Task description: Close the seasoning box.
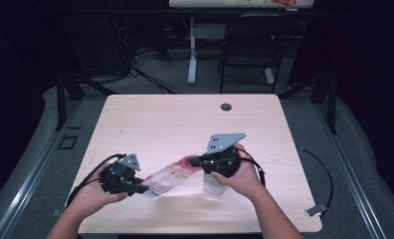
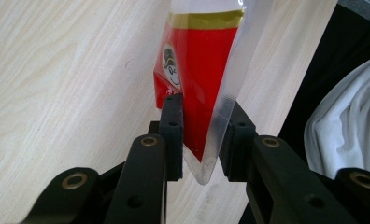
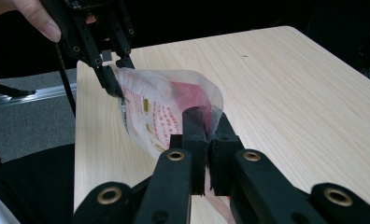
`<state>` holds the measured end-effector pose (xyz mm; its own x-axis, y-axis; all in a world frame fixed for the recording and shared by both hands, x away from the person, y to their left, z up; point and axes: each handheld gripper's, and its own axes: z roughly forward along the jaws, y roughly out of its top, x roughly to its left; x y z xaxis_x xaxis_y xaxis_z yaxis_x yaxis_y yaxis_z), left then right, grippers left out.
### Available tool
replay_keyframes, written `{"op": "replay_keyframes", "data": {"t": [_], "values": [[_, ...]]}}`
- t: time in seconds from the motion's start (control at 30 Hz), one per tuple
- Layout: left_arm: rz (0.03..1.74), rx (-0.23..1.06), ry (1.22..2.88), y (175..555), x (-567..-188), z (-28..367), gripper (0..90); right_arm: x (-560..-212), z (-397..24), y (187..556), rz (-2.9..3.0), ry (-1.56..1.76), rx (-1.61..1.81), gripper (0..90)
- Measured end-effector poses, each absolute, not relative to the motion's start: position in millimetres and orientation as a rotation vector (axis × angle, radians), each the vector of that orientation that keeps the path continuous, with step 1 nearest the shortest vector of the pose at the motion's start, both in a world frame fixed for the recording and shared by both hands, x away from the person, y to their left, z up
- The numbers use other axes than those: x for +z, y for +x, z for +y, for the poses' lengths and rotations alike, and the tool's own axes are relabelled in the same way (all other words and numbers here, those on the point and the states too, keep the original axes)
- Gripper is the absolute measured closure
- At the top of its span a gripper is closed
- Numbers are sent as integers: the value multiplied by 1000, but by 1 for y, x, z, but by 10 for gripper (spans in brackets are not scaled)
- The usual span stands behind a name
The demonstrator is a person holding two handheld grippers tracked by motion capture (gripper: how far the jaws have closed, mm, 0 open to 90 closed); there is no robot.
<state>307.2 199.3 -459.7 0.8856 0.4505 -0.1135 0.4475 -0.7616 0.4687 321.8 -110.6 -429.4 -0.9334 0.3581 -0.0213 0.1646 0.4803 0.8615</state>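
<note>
A red and white plastic bag (image 1: 169,177) with clear edges hangs just above the light wooden table (image 1: 185,124), stretched between my two grippers. My left gripper (image 1: 143,188) is shut on the bag's lower left end; in the left gripper view its jaws (image 2: 204,121) pinch the bag (image 2: 197,70) at a clear corner. My right gripper (image 1: 195,162) is shut on the opposite end. In the right gripper view its jaws (image 3: 206,121) clamp the bag (image 3: 160,107) at its edge, with the left gripper (image 3: 115,79) holding the far corner.
A pale see-through container (image 1: 212,185) stands on the table under the right hand. A round cable hole (image 1: 226,106) sits near the far edge. A dark chair (image 1: 249,45) and a desk leg (image 1: 192,55) stand beyond the table.
</note>
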Motion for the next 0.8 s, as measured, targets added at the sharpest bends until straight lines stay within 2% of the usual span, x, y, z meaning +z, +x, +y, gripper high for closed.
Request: {"op": "replay_keyframes", "data": {"t": [0.8], "values": [[634, 40, 2564, 307, -437, 198, 750, -430, -123, 323, 2521, 505, 1498, 873]]}}
